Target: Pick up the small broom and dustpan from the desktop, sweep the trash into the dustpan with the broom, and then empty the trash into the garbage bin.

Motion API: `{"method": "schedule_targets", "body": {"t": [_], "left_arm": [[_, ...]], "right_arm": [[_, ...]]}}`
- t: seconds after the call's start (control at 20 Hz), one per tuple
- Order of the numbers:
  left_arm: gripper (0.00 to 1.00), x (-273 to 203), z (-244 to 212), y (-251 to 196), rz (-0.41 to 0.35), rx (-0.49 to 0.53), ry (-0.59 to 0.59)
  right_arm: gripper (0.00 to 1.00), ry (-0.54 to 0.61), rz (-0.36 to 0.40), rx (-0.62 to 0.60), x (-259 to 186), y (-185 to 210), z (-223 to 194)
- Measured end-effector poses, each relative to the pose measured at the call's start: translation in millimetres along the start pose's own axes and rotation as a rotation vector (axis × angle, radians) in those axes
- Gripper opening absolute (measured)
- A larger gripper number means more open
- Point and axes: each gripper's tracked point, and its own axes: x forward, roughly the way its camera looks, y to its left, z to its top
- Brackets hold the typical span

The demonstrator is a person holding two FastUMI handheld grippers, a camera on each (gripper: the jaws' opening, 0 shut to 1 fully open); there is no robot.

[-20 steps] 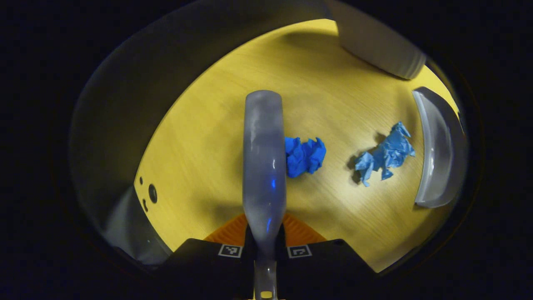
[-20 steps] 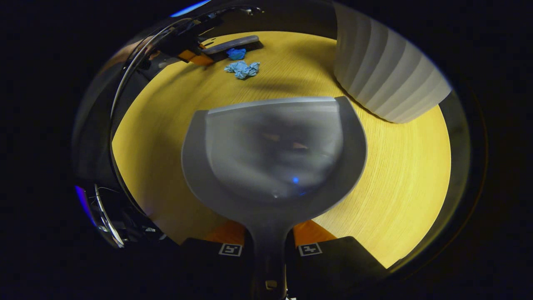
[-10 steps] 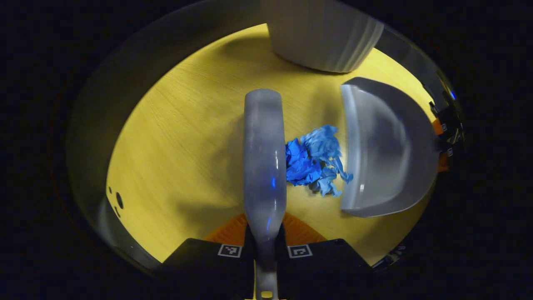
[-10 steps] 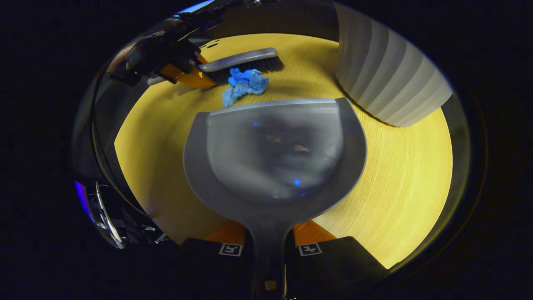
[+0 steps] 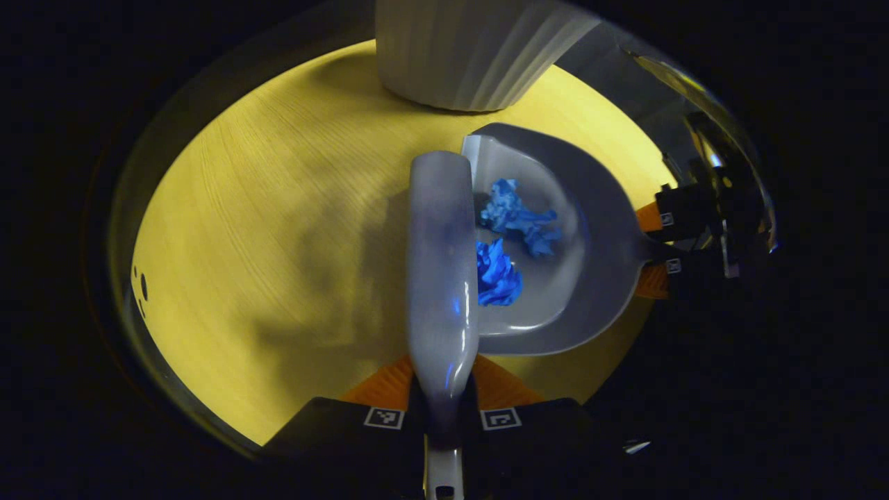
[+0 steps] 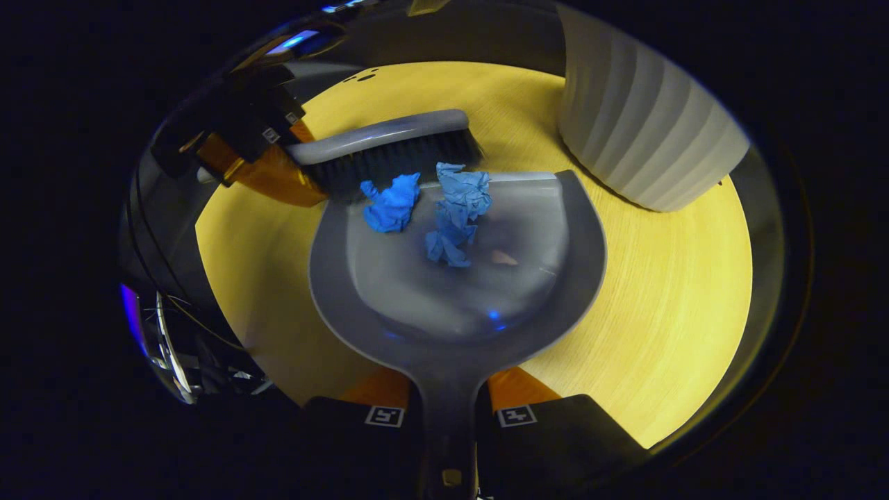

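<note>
Glossy grey plastic dustpan (image 6: 549, 278) (crumpled blue paper (image 6: 455, 212) inside) on wood-grain desktop (image 6: 667, 292).

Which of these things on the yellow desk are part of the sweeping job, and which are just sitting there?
Part of the job:
- broom, gripped by the left tongs
- dustpan, gripped by the right tongs
- dark blue paper wad and light blue paper wad, both in the dustpan
- ribbed white garbage bin, standing beside the dustpan

Just there:
- yellow desk itself
- small holes near its edge
</note>
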Motion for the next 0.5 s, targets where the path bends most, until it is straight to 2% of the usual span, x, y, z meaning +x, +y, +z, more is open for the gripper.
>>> {"method": "schedule_targets", "body": {"t": [0.05,0.25,0.35,0.4,0.5], "left_arm": [[0.25,-3.3,-2.9,0.5,0.006,-0.027,-0.014],[0.26,-11.6,-8.3,14.4,0.103,-0.152,-0.133],[0.26,-18.6,-11.3,14.6,0.127,-0.213,-0.203],[0.22,-21.9,-16.4,16.5,0.152,-0.235,-0.232],[0.26,-23.7,-27.2,23.4,0.189,-0.267,-0.285]], "right_arm": [[0.34,-0.01,0.003,0.018,-1.8,-0.2,2.9],[0.34,-0.051,0.005,0.056,-9.7,-2.8,0.3],[0.34,-0.067,-0.003,0.063,-19.1,-1.6,-1.5],[0.34,-0.068,-0.004,0.061,-23.9,-0.3,-1.9],[0.34,-0.065,-0.013,0.052,-43.5,3.6,-3.9]]}}
